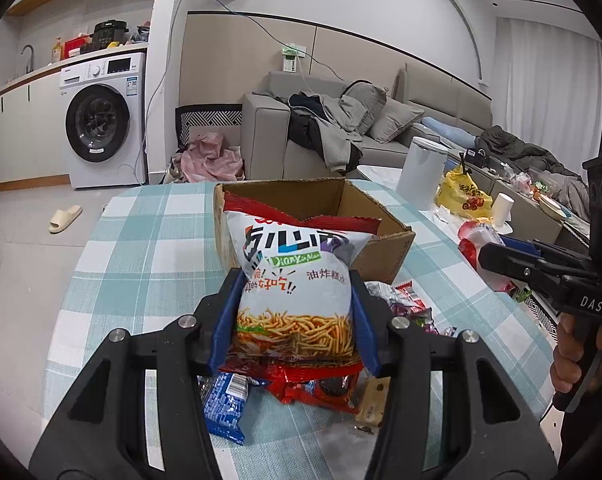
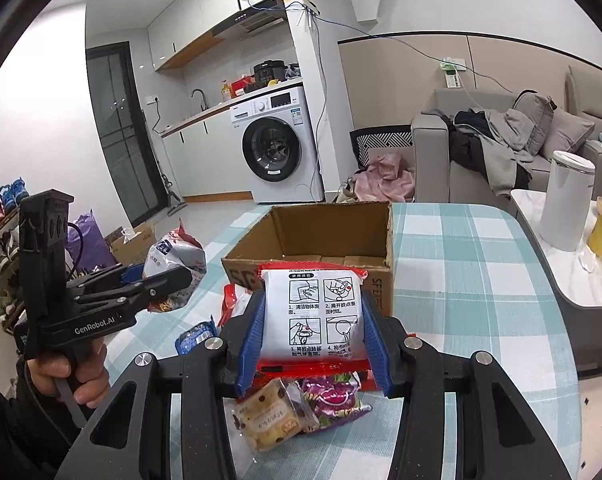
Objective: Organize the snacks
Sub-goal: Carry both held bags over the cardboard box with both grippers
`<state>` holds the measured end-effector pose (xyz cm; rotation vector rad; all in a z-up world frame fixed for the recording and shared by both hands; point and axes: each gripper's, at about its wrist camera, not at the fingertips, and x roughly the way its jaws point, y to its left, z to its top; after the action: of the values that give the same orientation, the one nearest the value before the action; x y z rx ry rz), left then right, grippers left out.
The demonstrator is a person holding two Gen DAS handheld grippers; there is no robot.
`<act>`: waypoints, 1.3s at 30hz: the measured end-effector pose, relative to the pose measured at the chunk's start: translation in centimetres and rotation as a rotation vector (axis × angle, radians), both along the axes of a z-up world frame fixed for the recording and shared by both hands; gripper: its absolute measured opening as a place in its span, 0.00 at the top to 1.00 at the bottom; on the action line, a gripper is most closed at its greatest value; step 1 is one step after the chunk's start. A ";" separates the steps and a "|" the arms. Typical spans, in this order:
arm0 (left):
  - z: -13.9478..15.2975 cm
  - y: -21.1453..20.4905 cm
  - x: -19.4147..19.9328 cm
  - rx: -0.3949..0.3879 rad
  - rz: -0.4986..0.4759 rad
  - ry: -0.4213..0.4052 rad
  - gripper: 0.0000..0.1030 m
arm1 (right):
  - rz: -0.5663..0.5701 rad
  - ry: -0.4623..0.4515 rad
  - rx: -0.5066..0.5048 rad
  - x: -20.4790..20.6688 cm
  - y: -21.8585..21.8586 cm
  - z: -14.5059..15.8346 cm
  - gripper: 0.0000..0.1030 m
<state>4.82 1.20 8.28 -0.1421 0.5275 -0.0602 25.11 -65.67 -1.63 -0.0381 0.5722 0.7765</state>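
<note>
My left gripper [image 1: 295, 280] is shut on a white and red bag of fried noodle sticks [image 1: 297, 280], held upright above the table just in front of the open cardboard box [image 1: 385, 240]. My right gripper [image 2: 315, 300] is shut on a white packet with red edges and printed instruction pictures [image 2: 315, 316], held close to the near wall of the same box [image 2: 385, 240]. Loose snacks lie on the checked tablecloth below: a blue packet [image 1: 225, 404], a red packet [image 1: 321, 388], a yellow biscuit packet [image 2: 267, 416] and a purple packet [image 2: 333, 396].
The box stands on a teal checked tablecloth [image 1: 149, 248]. A white kettle [image 2: 567, 204] and a yellow bag [image 1: 463, 192] sit on a side table to the right. A sofa with clothes [image 1: 325, 128] and a washing machine [image 1: 101, 120] stand behind.
</note>
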 end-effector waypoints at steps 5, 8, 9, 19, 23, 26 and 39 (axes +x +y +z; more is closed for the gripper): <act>0.5 0.2 1.1 -0.001 0.003 -0.006 0.54 | 0.002 -0.002 0.008 0.8 0.5 0.5 0.55; 0.8 0.3 1.9 0.004 0.008 -0.011 0.54 | 0.001 0.005 0.017 1.6 0.8 0.6 0.55; 0.9 0.3 2.2 0.006 0.010 -0.010 0.54 | 0.000 0.005 0.020 1.8 0.9 0.6 0.55; 0.7 1.0 4.9 -0.002 0.029 0.005 0.54 | -0.011 0.015 0.013 3.4 1.5 1.2 0.55; 0.4 1.6 6.1 -0.011 0.038 0.014 0.54 | -0.009 0.025 0.010 4.0 2.0 1.3 0.55; 0.3 2.0 6.9 -0.010 0.042 0.015 0.54 | -0.009 0.030 0.009 4.6 2.5 1.2 0.55; -0.2 2.2 9.1 -0.008 0.031 0.036 0.54 | -0.026 0.065 0.001 7.9 4.3 0.1 0.55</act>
<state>13.91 3.45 8.12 -0.1594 0.5607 -0.0297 32.99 -61.36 -1.48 -0.0052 0.6328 0.7551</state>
